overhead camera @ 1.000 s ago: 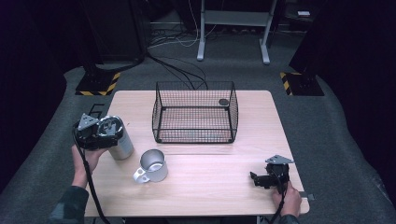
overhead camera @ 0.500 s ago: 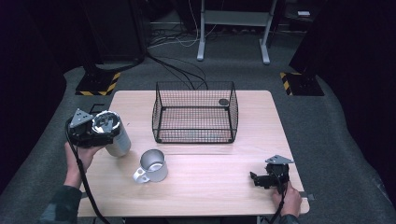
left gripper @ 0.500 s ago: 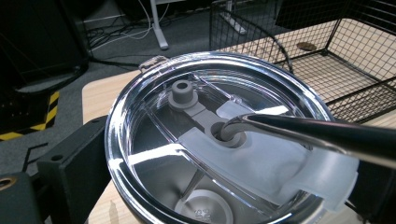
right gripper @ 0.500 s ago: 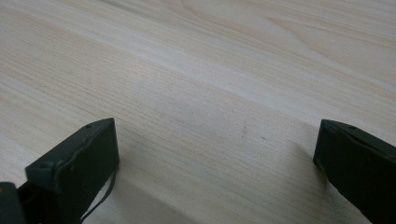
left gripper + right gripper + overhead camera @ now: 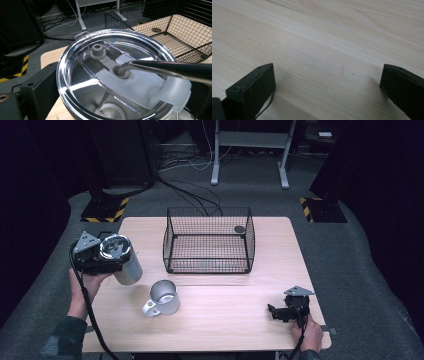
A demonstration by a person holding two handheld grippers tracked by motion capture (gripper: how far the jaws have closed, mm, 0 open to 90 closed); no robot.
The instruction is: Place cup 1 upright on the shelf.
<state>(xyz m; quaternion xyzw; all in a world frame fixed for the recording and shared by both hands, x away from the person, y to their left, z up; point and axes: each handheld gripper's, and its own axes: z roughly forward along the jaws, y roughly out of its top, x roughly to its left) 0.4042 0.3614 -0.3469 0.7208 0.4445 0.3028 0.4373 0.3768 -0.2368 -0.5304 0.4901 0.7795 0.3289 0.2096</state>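
Dark floor and trailing cables are framing a pale wooden desk [image 5: 225, 320], and we are starting at its left edge. Our left gripper [image 5: 98, 255] is carrying the steel tumbler [image 5: 122, 262], and compared with a second ago it is sitting further left and higher, tipped so that the clear lid [image 5: 115, 246] is facing up towards the camera. A second ago the tumbler was closer to the mug; now it is hanging at the desk's left edge, well apart from it. We are reading that as the lift being done and the carry beginning, most likely towards the basket.

In the left gripper view the lid [image 5: 112, 75] is lying right between the black jaws, which are pressing on either side of the tumbler's body just below the rim, so they are clamped on it. A metal straw [image 5: 170, 68] is running through the lid's hole.

Moving right, the handled steel mug [image 5: 162, 298] is standing upright and untouched near the desk's middle. Beyond it the wire basket [image 5: 209, 242] is waiting at the far side, with a small dark disc [image 5: 239, 228] in its back right corner.

Further right, our right gripper [image 5: 287, 312] is resting low on the desk exactly where it was, its jaws spread wide with only bare wood between them.
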